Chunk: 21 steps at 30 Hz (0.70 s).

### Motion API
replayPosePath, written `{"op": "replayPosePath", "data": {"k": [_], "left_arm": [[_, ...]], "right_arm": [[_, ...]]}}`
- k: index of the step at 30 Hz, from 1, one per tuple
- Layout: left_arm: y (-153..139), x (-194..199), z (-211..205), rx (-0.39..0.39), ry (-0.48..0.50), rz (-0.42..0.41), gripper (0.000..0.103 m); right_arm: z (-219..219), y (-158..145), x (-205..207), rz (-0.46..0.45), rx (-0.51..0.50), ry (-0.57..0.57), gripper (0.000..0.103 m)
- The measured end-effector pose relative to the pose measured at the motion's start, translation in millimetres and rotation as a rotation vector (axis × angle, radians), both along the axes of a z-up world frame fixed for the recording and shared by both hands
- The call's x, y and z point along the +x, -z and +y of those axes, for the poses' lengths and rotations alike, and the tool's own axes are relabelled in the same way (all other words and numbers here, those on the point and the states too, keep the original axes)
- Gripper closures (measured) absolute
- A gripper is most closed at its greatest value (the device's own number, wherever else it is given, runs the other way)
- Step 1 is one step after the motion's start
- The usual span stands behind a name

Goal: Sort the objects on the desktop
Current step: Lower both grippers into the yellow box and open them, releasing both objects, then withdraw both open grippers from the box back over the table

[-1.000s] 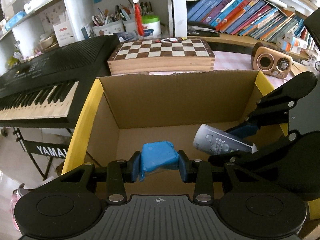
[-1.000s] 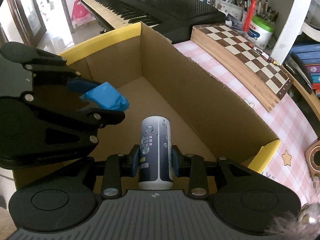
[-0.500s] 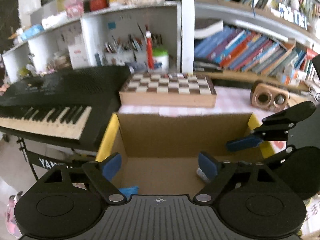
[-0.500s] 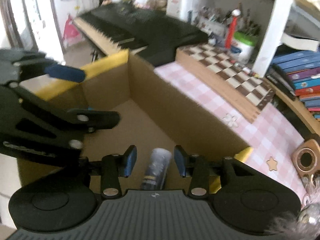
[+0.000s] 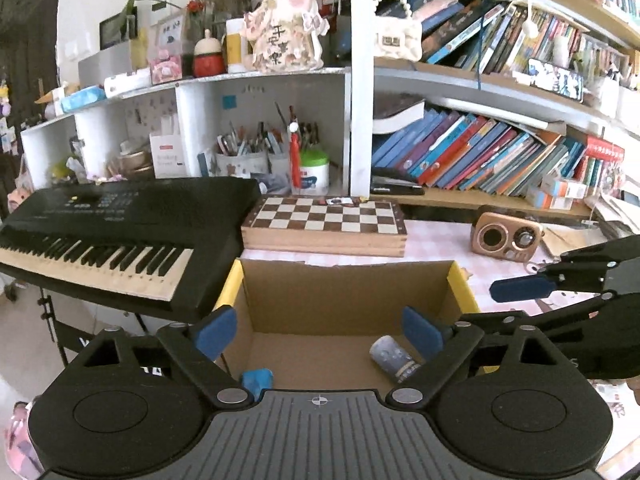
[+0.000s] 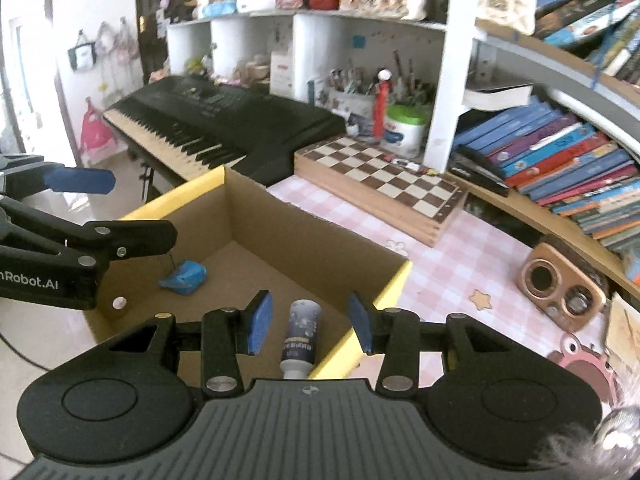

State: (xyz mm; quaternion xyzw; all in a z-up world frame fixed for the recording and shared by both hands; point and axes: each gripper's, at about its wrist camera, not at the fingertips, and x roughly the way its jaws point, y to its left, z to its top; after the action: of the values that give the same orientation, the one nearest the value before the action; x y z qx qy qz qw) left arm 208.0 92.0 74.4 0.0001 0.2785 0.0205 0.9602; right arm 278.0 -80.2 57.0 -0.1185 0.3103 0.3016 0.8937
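Both sets of jaws have just been opening, gaping with nothing between them: left gripper (image 5: 318,332), right gripper (image 6: 307,322). Down in the cardboard box (image 6: 288,236) lie a crumpled blue lump (image 6: 185,276) and a dark, white-capped bottle (image 6: 299,334), on its side.

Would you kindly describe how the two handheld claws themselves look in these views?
Both are matte black plastic. The left claw and right claw each have a ribbed grey-black top plate with a small crosshair mark, two round discs, angular link arms with silver rivets, and blue pads. White lettering ending "Robot.AI" marks the left claw's side. No cables or sleeves are visible.
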Motion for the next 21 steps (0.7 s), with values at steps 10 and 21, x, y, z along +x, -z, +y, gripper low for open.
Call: {"op": "replayPosePath", "data": {"k": [10,21], "left_arm": [[-19,-52,-5,-0.013,-0.048,-0.082,0.008],[-10,-110,-23,-0.071,0.007,-0.070,0.007]], "right_arm": [[-36,-21,-60,-0.140,0.104,0.145,0.062],[-70,-9,-133,-0.162,0.124,0.280,0.059]]}}
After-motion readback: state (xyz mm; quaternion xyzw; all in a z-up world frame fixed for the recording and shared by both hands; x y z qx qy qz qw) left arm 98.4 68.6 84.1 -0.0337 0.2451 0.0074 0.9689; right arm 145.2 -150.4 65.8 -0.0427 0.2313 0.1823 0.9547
